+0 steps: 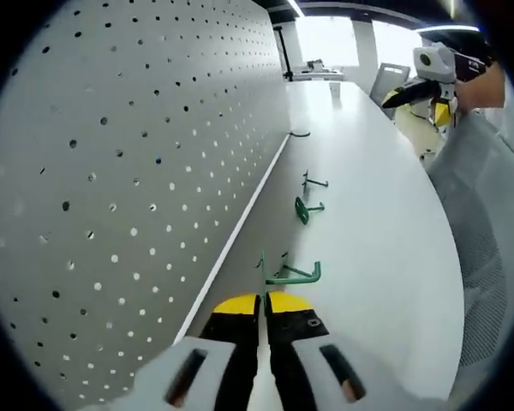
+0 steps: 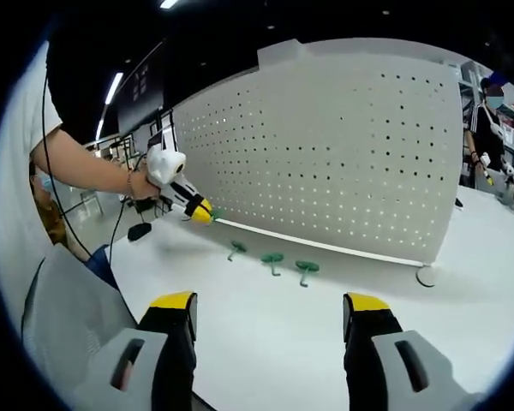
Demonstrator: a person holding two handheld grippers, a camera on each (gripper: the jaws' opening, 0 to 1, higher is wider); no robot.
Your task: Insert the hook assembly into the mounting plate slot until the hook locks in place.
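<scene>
On the white worktop (image 1: 385,248), close to the foot of the pegboard (image 1: 128,163), lies the nearest green hook (image 1: 293,274), just ahead of your left tongs (image 1: 264,305). Those tongs look closed w/ nothing b/w the yellow tips; hook not gripped. Two more hooks (image 1: 308,208) sit farther along the board's base; right gripper view shows three hooks (image 2: 272,259) in a row by the panel. Your right tongs (image 2: 270,312) are wide open, empty, well back from the hooks. Risk, as judged: closed tips could nudge the hook away or against the board before a grip, since you'd need to open first; also a tilted hook may miss its hole. Left hand (image 2: 158,175) is extended low toward the board's base, forearm level over the worktop.
</scene>
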